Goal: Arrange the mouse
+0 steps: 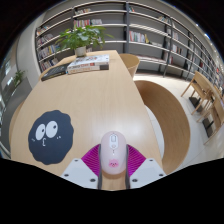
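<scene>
— Listing item one: where does the mouse (113, 152) sit?
— Between the two fingers of the gripper (113, 166), white, its front pointing ahead over the desk (95, 100). The pink pads (95, 155) show at either side of it, close against its flanks.

— State of the jaws?
— Narrowed about the mouse, both pads appearing to press on it; nothing else is held.

— Item two?
— A dark round mat (50, 138) with a cartoon face, lying on the wooden desk ahead and to the left of the fingers.

— Further out?
— Books (88, 64) stacked at the far end of the desk, a potted plant (82, 37) beside them. Bookshelves (150, 30) line the wall beyond. A second curved desk (172, 112) lies to the right, chairs (205, 95) past it.
</scene>
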Demonstrator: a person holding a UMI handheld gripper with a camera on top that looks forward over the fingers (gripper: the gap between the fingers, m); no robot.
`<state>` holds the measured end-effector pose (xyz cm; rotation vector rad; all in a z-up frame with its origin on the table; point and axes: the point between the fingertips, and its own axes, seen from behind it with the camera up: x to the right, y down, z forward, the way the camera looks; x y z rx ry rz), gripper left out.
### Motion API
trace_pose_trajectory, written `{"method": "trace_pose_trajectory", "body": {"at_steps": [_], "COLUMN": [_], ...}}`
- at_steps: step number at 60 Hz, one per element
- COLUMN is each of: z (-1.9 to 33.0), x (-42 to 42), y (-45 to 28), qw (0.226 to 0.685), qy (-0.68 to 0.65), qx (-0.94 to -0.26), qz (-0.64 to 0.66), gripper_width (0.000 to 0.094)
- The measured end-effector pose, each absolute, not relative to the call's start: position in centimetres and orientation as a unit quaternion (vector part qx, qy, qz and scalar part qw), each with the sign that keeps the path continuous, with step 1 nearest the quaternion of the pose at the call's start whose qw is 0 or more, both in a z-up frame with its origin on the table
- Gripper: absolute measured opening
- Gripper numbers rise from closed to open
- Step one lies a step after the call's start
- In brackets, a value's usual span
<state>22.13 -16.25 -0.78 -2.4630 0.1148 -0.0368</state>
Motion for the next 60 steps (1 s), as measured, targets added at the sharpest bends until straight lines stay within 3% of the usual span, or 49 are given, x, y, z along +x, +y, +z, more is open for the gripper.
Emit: {"method": "trace_pose_trajectory", "body": {"at_steps": [7, 19, 24, 28, 34, 49, 60], "z": [3.9, 20.1, 24.0, 24.8, 21.9, 4.7, -0.7], "x": [22.1, 16.3, 11.9, 7.9, 3.0, -0.1, 0.3], "y": [-14.5, -8.7, -7.3, -6.1, -6.2, -10.3, -11.3], "qw": [0.358, 0.479, 0.509, 0.516, 0.497, 0.368, 0.333], "qy": [0.053, 0.047, 0.028, 0.010, -0.017, -0.012, -0.011], "qx": [-0.932, -0.876, -0.859, -0.856, -0.868, -0.930, -0.943], "qz": [-0.035, -0.042, -0.031, -0.019, -0.003, 0.004, -0.003], "gripper_width": [0.0311, 0.0311, 0.0309, 0.0309, 0.0309, 0.0310, 0.0349]}}
